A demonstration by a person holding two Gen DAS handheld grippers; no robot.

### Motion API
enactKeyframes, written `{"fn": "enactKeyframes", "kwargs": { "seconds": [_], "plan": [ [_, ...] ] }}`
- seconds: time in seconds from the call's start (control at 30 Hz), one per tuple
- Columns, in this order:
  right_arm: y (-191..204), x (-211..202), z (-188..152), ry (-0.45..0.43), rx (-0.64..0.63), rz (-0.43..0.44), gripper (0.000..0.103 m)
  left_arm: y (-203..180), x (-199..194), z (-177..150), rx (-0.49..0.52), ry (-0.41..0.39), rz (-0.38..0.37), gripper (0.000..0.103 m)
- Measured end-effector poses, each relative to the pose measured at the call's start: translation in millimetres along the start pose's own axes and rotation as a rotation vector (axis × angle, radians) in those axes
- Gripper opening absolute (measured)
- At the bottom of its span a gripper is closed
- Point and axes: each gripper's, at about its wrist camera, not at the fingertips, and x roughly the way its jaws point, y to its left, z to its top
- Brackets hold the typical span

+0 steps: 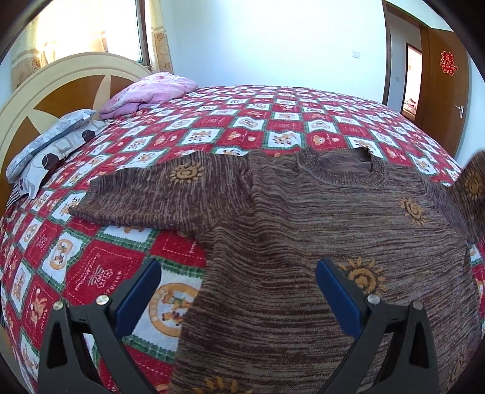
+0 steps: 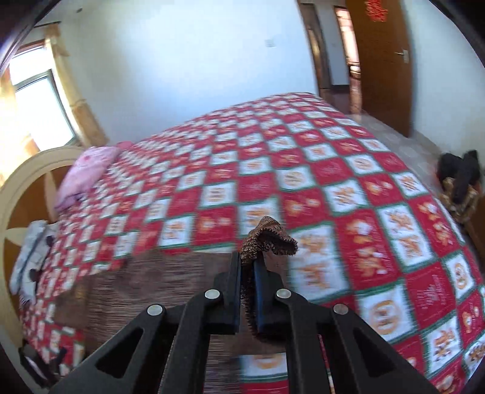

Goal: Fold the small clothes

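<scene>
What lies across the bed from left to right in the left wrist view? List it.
Grey patterned pillows → pink folded quilt → brown sweater's spread sleeve → sweater collar → wooden door.

I am working in a home bedroom, leaning over a wide bed (image 1: pixel 272 121) wearing a red checked cartoon quilt, curved wooden headboard (image 1: pixel 60 88) rising behind stacked pillows (image 1: pixel 48 142), folded pink blanket (image 1: pixel 148 94), curtained window (image 1: pixel 91 27) glowing, wooden door (image 1: pixel 445 91) standing open.
</scene>
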Motion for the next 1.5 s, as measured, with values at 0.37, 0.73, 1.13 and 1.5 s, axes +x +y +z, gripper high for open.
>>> {"fn": "enactKeyframes", "kwargs": {
  "seconds": [0.37,0.73,1.13,1.5],
  "plan": [
    [148.7,48.2,-26.5,0.099,-0.090,0.195,0.006,35.6,-2.2,-11.0,-0.039,0.002,0.012,0.103],
    [180.3,126.3,-146.5,0.354,-0.229,0.368,0.052,54.1,0.0,-17.5,-0.049,0.026,0.047,0.103],
    [4.0,46.9,-164.9,0.106,-0.161,0.052,0.061,-21.8,-4.8,26.4,0.076,-0.001,-0.122,0.096],
    [-40.6,45.9,-176.9,0.040,-0.051,0.064,0.062,-96.8,82.0,41.5,0.065,0.212,-0.203,0.054]
  ]
}}
